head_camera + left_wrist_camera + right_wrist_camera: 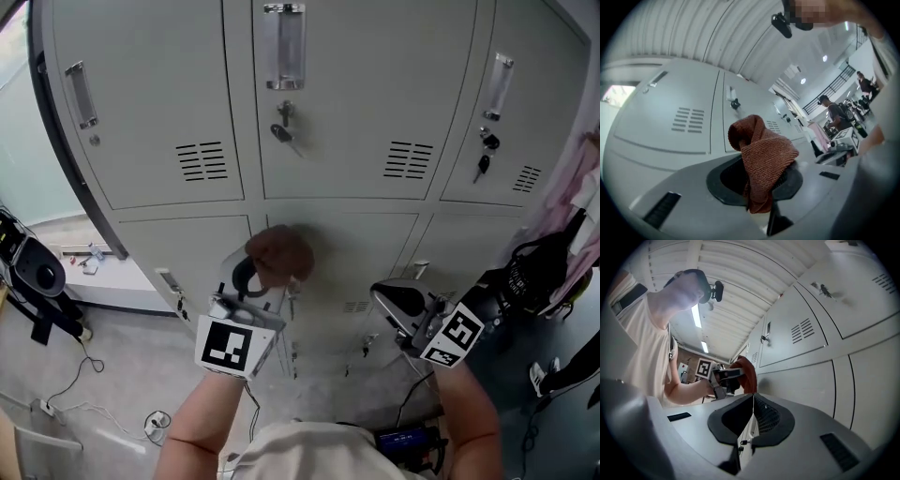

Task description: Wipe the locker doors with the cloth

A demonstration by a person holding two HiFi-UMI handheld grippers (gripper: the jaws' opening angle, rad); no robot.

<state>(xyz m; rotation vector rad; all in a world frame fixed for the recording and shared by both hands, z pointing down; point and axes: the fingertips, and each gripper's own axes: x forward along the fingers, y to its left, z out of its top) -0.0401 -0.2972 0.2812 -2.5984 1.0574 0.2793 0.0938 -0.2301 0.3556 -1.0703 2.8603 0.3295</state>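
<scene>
A rust-brown knitted cloth (278, 255) is bunched in my left gripper (258, 281), which is shut on it. The cloth sits against the top of the lower middle locker door (328, 272), just under the seam with the upper grey locker doors (347, 94). In the left gripper view the cloth (764, 152) bulges up out of the left gripper (759, 190), with the doors behind it. My right gripper (398, 302) hangs to the right in front of the lower doors, shut on nothing. In its own view the right gripper (753, 413) has jaws that meet, and the cloth (747, 373) shows beyond.
Keys hang from the locks of the upper middle door (284, 127) and upper right door (486, 155). Pink clothing and a black bag (548, 267) hang at the right. Dark equipment (33, 272) and cables (84, 403) lie on the floor at left. People stand far off (832, 110).
</scene>
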